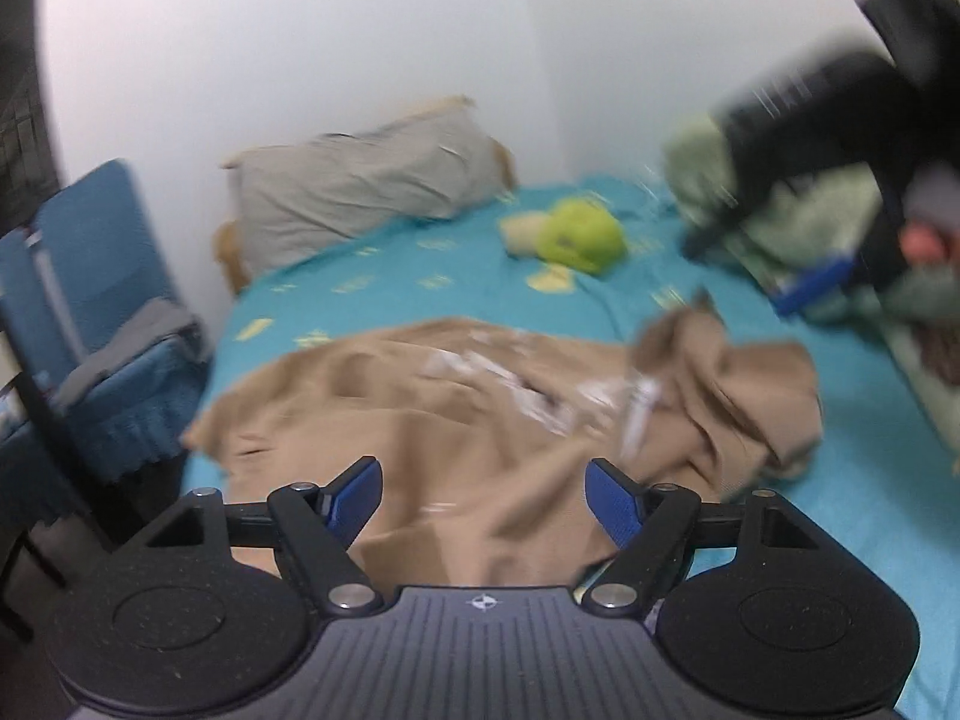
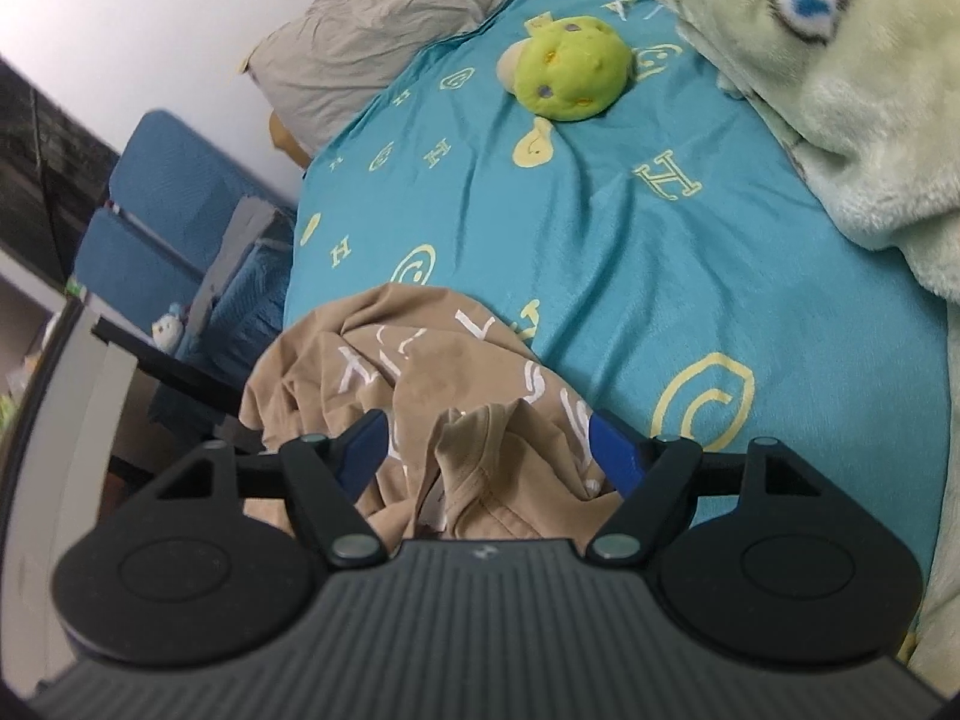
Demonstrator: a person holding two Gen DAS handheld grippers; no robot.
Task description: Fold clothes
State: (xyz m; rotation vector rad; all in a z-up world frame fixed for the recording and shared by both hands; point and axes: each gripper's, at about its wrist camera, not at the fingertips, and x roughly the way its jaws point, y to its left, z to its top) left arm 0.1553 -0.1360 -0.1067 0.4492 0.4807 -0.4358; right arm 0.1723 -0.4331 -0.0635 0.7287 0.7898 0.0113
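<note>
Both tongs, left (image 1: 483, 501) and right (image 2: 487, 450), gape unclenched over the crumpled tan cotton T-shirt (image 1: 456, 420); grabbing bunched layers could trap wrinkles.

Tan T-shirt (image 2: 420, 396), lower centre: soft matt knit cloth, creased, with a flat white print. Bedsheet (image 2: 630, 252), centre: smooth teal woven cloth with pale yellow printed motifs. Pillow (image 2: 384, 48), upper left: grey cloth, finely wrinkled. Green toy (image 2: 570, 69), upper centre: short-pile plush. Pale green blanket (image 2: 840, 120), upper right: thick, fluffy fleece. Right gripper (image 2: 489, 450), bottom: matt black plastic arms, dull metal pivot pins, ribbed grey housing, blue textured finger pads (image 1: 612, 504). Chair (image 1: 90, 276), left: blue fabric cover.
</note>
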